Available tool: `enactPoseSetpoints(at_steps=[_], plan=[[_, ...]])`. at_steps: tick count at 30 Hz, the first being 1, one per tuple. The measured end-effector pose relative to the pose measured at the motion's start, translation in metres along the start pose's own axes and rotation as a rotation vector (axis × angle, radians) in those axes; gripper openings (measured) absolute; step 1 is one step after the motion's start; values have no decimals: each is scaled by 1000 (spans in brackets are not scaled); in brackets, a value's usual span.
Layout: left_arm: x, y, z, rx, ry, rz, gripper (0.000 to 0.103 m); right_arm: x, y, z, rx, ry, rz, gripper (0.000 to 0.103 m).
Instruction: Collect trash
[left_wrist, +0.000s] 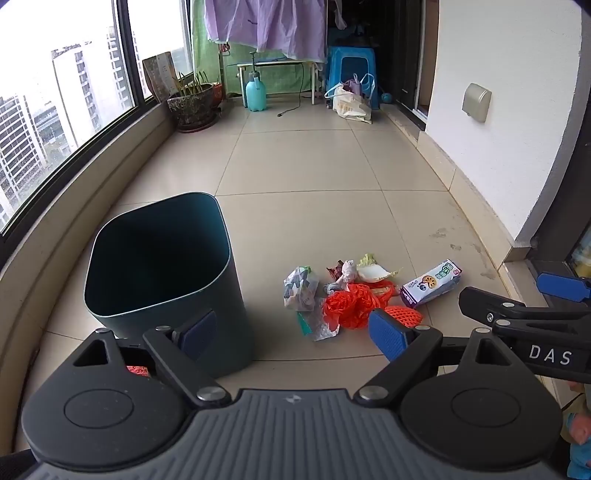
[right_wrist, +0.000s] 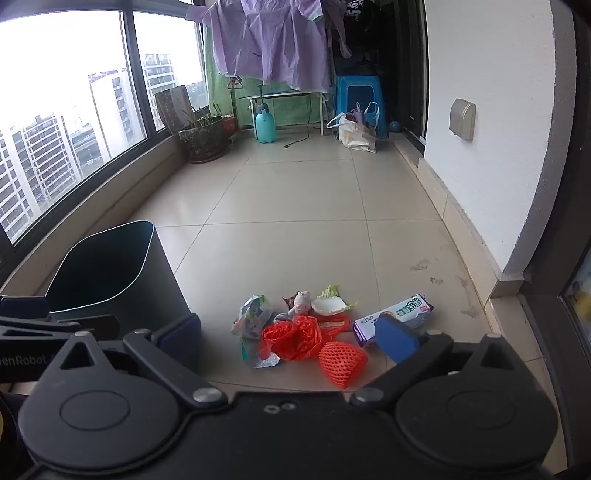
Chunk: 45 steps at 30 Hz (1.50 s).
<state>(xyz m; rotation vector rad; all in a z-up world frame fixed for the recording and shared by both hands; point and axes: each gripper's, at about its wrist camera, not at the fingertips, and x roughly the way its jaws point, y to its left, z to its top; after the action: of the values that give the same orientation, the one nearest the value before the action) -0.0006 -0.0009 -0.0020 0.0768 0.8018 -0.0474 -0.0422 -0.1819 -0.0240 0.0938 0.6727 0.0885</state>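
A dark teal trash bin (left_wrist: 162, 284) stands open on the tiled floor, also at the left in the right wrist view (right_wrist: 110, 280). To its right lies a trash pile: an orange plastic bag (left_wrist: 351, 306) (right_wrist: 295, 336), an orange foam net (right_wrist: 341, 362), a purple-white carton (left_wrist: 430, 284) (right_wrist: 395, 317), a crumpled printed wrapper (left_wrist: 300, 288) (right_wrist: 251, 317), a cabbage scrap (left_wrist: 373, 271) (right_wrist: 328, 302). My left gripper (left_wrist: 295, 332) is open and empty, above the floor between bin and pile. My right gripper (right_wrist: 291, 338) is open and empty, just before the pile.
A window wall with a low ledge (left_wrist: 74, 221) runs along the left. A white wall (left_wrist: 498, 129) bounds the right. At the far end stand a potted plant (left_wrist: 192, 105), a teal spray bottle (left_wrist: 256, 94), a blue stool (left_wrist: 351, 70) and bags (left_wrist: 351, 101). Open tiled floor lies between.
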Motion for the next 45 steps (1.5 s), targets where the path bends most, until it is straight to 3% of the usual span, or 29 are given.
enactPoseSetpoints(at_steps=[45], plan=[[1,2,-1,0,3,-1,90,2,-1,-1,-5,17,-6,101]])
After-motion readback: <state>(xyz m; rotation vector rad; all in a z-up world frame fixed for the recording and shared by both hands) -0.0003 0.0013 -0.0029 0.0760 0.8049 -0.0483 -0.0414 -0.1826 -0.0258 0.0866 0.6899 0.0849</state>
